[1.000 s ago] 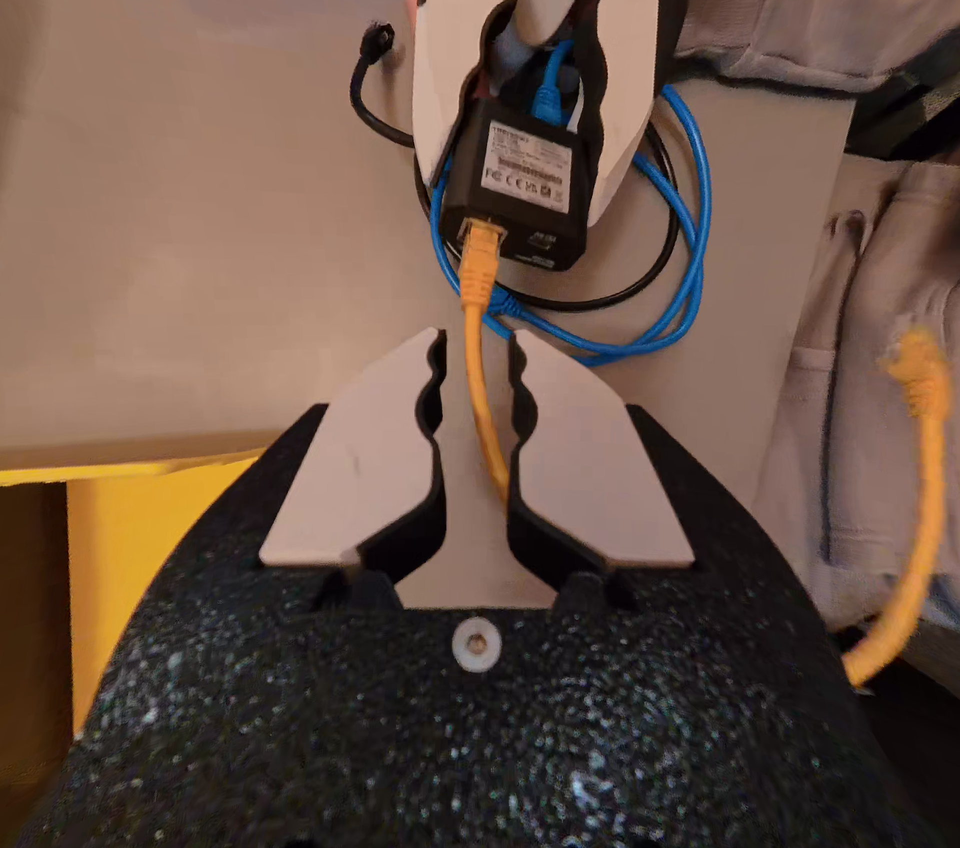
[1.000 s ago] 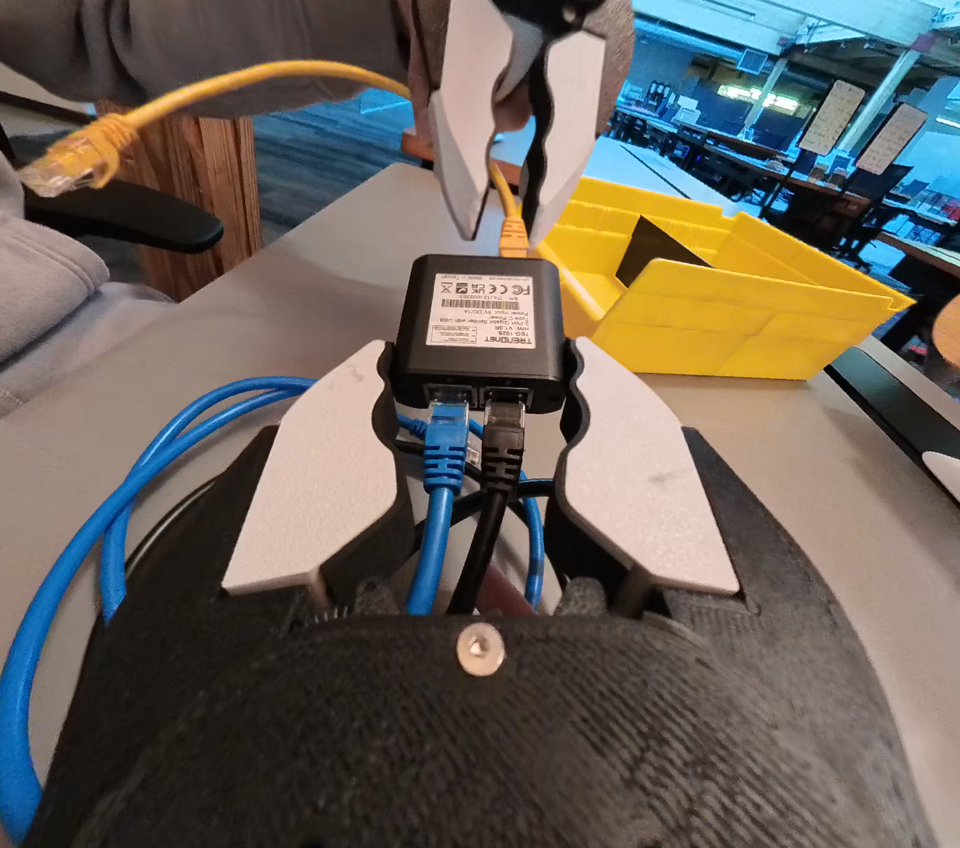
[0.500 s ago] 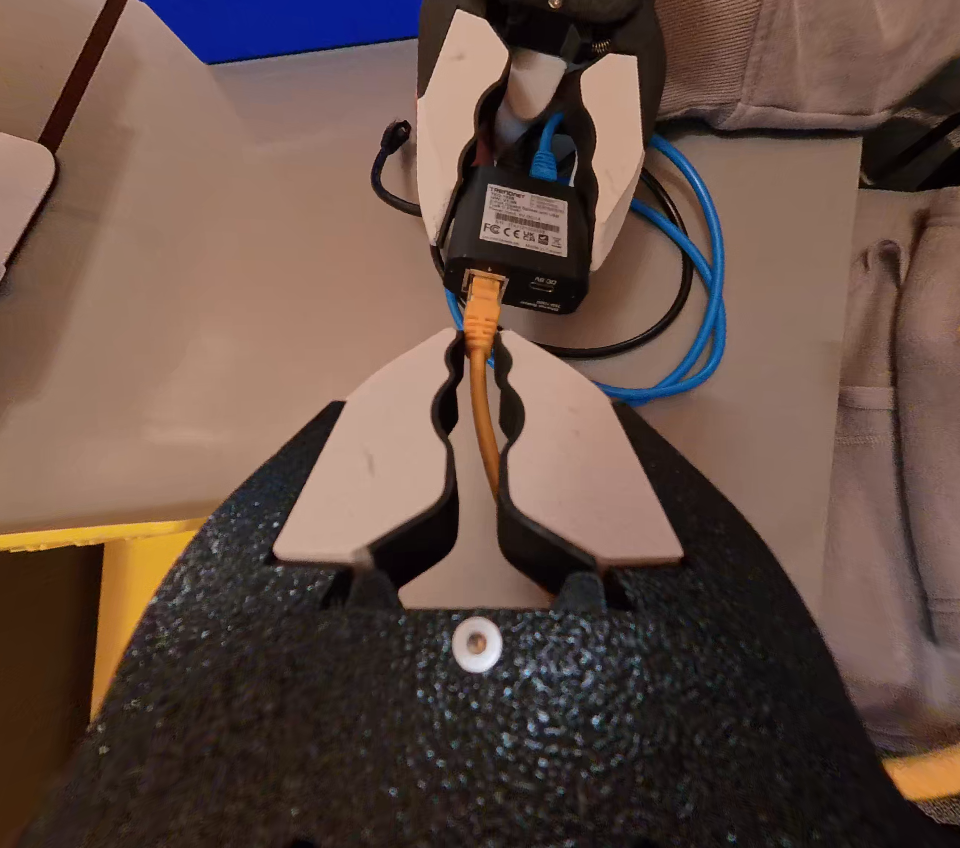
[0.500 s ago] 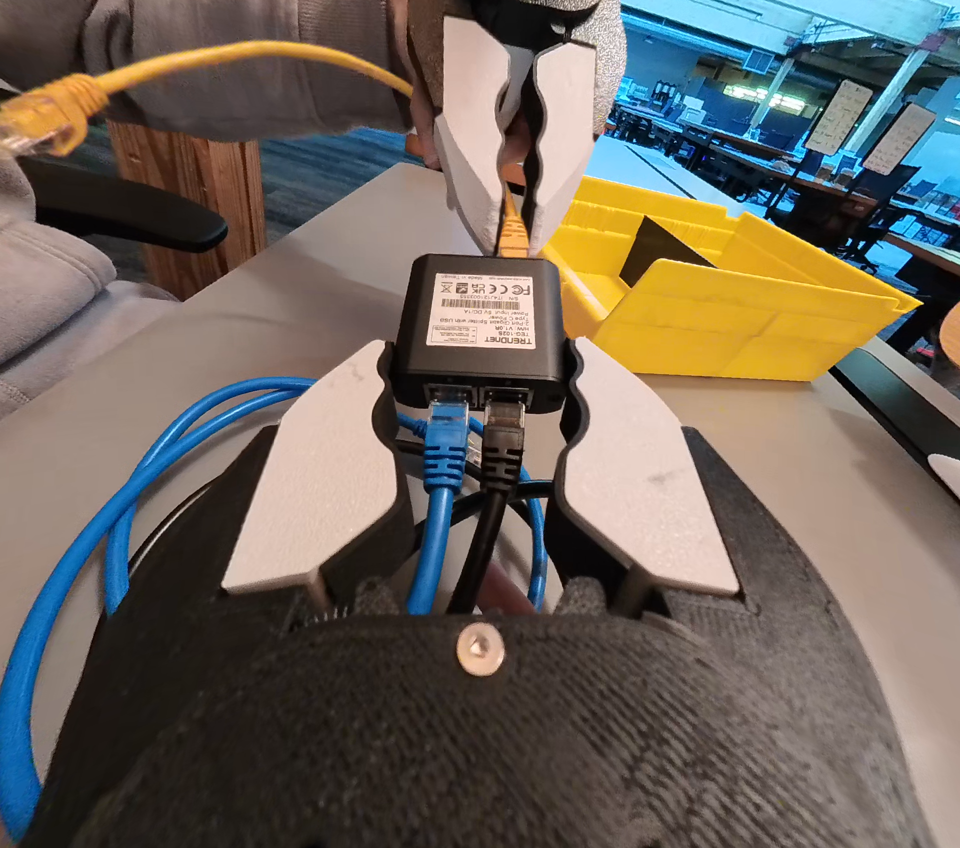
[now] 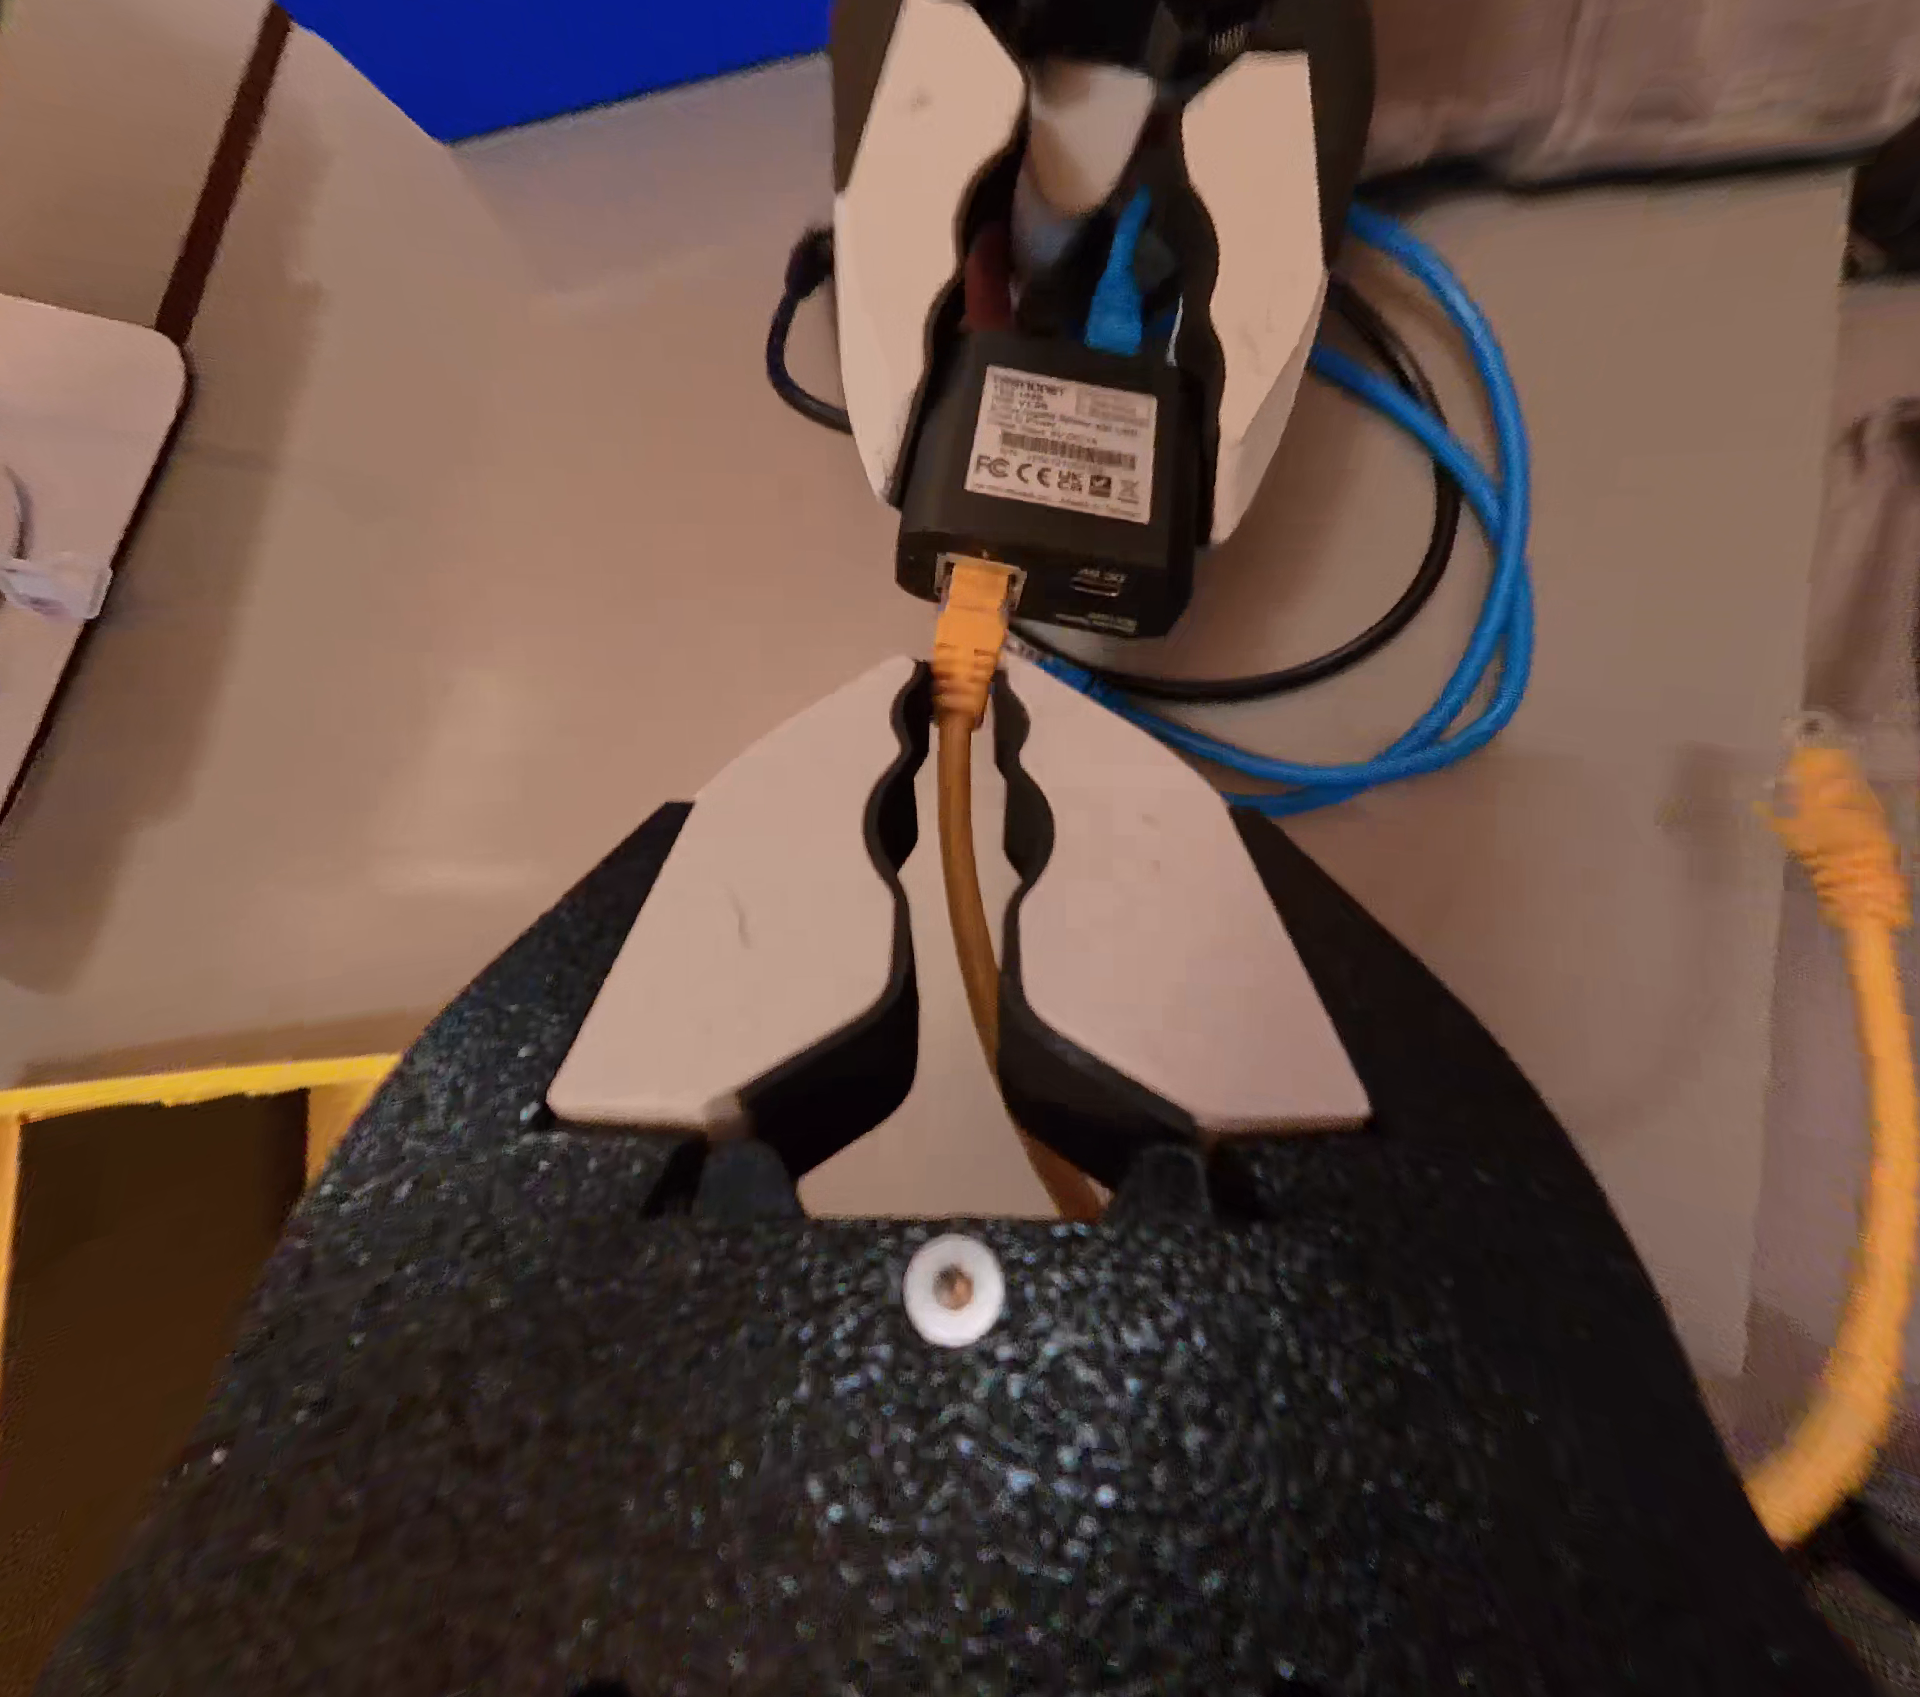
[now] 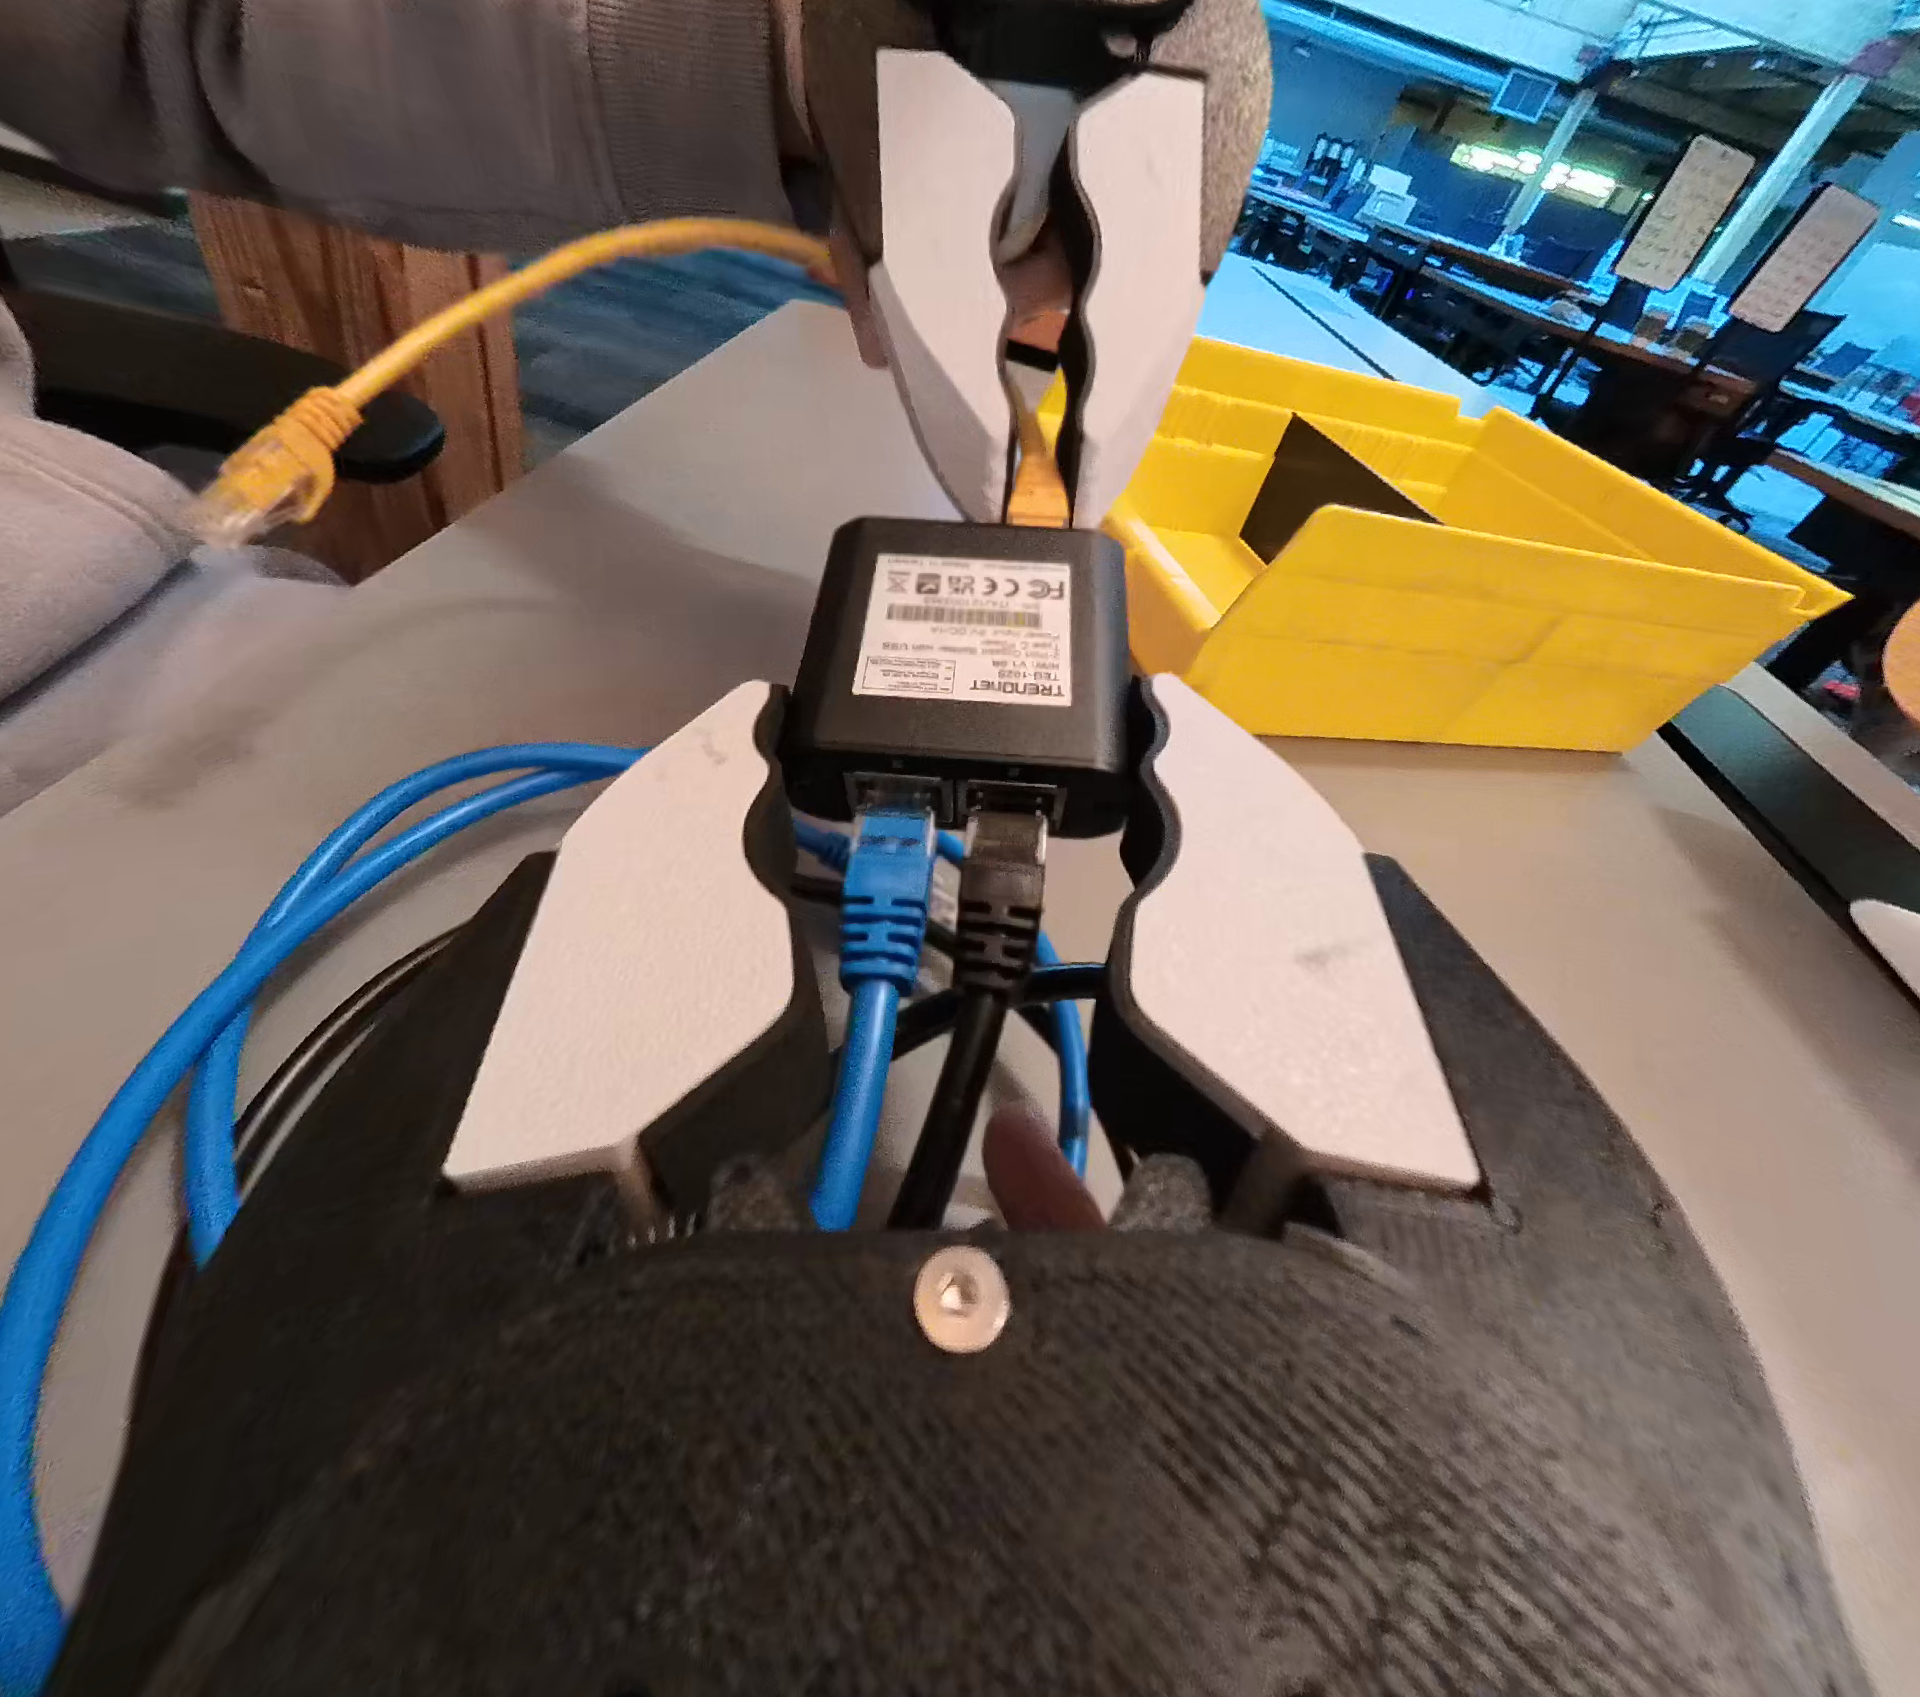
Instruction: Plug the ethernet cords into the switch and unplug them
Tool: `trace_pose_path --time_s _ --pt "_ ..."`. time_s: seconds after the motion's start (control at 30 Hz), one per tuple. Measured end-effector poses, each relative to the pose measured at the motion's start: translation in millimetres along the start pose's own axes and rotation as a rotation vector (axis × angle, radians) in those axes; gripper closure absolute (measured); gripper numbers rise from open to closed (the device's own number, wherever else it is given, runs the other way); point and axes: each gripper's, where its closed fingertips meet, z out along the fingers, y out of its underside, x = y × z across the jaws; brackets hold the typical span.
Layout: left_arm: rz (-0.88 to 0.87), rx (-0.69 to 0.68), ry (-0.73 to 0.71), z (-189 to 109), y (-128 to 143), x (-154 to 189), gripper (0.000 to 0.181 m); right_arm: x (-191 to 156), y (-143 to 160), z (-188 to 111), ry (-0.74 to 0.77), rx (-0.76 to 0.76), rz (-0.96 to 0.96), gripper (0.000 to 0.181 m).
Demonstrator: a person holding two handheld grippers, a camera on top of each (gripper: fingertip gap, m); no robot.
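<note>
Now switch [image 6: 961, 671] sits on table [image 6: 623, 504], pinched at both sides by right gripper [image 6: 951, 790], label up, long axis along that gripper's fingers. Blue plug [image 6: 883, 868] and black plug [image 6: 1003, 878] seated in near ports; yellow cord [image 5: 961, 826] seated in far port. Left gripper [image 5: 954, 691] fingers pressed together around yellow boot (contact unclear from above). Judgement: unplug step; next needs latch squeeze, straight pull along port axis.

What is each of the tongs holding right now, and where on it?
Right tongs clamp the small black plastic switch box by its two side walls. Left tongs pinch the yellow ethernet cord at its connector boot, just behind the plug seated in the switch.
</note>
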Motion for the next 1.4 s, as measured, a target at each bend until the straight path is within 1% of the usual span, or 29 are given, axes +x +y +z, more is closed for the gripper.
trace_pose_path --time_s 0.03,0.1,0.13,0.2,0.23,0.27,0.3,0.33,0.4,0.47,0.57,0.63,0.7,0.73,0.77,0.83,0.9,0.97,1.0,1.03,1.07,1.13,1.2,1.27,1.4 --pt "-0.026 0.044 -0.021 -6.7 -3.6 -4.2 0.164 1.1 -1.3 0.6 0.012 0.011 -0.008 0.119" --pt "-0.095 0.171 -0.149 -34.9 -14.2 -22.8 0.148 4.7 -0.4 -0.8 0.044 0.006 -0.022 0.119" --pt "-0.138 0.276 -0.222 -56.5 -21.7 -31.9 0.143 8.1 -1.7 -2.9 0.069 0.012 -0.025 0.119" --pt "-0.224 0.541 -0.349 -105.6 -29.5 -42.9 0.143 16.9 -12.7 -10.1 0.125 0.066 -0.028 0.119" --pt "-0.28 0.663 -0.427 -128.2 -24.2 -48.3 0.145 22.9 -20.6 -14.7 0.163 0.103 -0.031 0.119" --pt "-0.329 0.752 -0.502 -143.9 -12.4 -51.8 0.145 27.6 -29.2 -19.6 0.186 0.145 -0.022 0.119" --pt "-0.356 0.794 -0.554 -149.4 3.8 -51.7 0.145 32.3 -37.7 -24.1 0.204 0.184 -0.018 0.119" --pt "-0.382 0.793 -0.59 -145.1 23.0 -49.9 0.146 39.1 -46.6 -28.9 0.243 0.216 -0.021 0.119" --pt "-0.431 0.722 -0.581 -116.9 56.7 -39.4 0.146 50.4 -70.2 -38.7 0.308 0.274 -0.046 0.119" --pt "-0.441 0.659 -0.547 -86.8 74.5 -25.2 0.148 61.5 -102.2 -51.7 0.359 0.332 -0.098 0.12" --pt "-0.397 0.609 -0.563 -62.9 79.4 -14.2 0.148 83.3 -157.5 -81.3 0.434 0.348 -0.205 0.119" --pt "-0.395 0.595 -0.552 -51.9 79.7 -12.6 0.149 104.7 -190.9 -113.8 0.538 0.32 -0.311 0.12" --pt "-0.384 0.589 -0.537 -47.3 76.2 -11.2 0.149 127.3 -215.7 -150.5 0.656 0.265 -0.383 0.12" --pt "-0.372 0.585 -0.528 -45.6 75.0 -9.8 0.149 137.7 -224.2 -170.9 0.721 0.243 -0.41 0.12" --pt "-0.369 0.58 -0.532 -45.1 75.0 -9.8 0.149 146.9 -226.4 -189.7 0.766 0.207 -0.423 0.12" --pt "-0.353 0.579 -0.536 -44.8 73.7 -8.3 0.15 165.5 -220.2 -229.2 0.9 0.149 -0.428 0.12" --pt "-0.328 0.574 -0.538 -43.9 72.1 -5.8 0.152 180.3 -198.9 -270.7 1.081 0.09 -0.431 0.119" --pt "-0.308 0.568 -0.543 -43.0 71.2 -4.0 0.152 190.6 -163.4 -320.9 1.354 0.053 -0.385 0.12" --pt "-0.302 0.567 -0.549 -43.0 70.9 -3.7 0.153 190.9 -140.9 -341.6 1.459 0.065 -0.334 0.12" --pt "-0.297 0.565 -0.554 -42.9 70.7 -3.5 0.154 189.5 -116.7 -356.9 1.544 0.056 -0.275 0.12" --pt "-0.29 0.563 -0.553 -42.5 70.3 -2.7 0.155 185.9 -94.9 -366.6 1.618 0.002 -0.26 0.119" --pt "-0.275 0.557 -0.551 -41.3 69.4 -1.0 0.155 179.5 -64.2 -366.5 1.686 -0.162 -0.307 0.12" --pt "-0.254 0.548 -0.555 -39.7 68.7 0.9 0.157 178.9 -41.6 -353.9 1.682 -0.343 -0.349 0.119" --pt "-0.232 0.527 -0.554 -36.4 68.1 3.0 0.157 176.7 -19.9 -353.0 1.742 -0.523 -0.334 0.12" --pt "-0.194 0.493 -0.556 -30.9 67.6 6.2 0.157 165.3 20.9 -369.8 1.868 -0.642 -0.144 0.12"
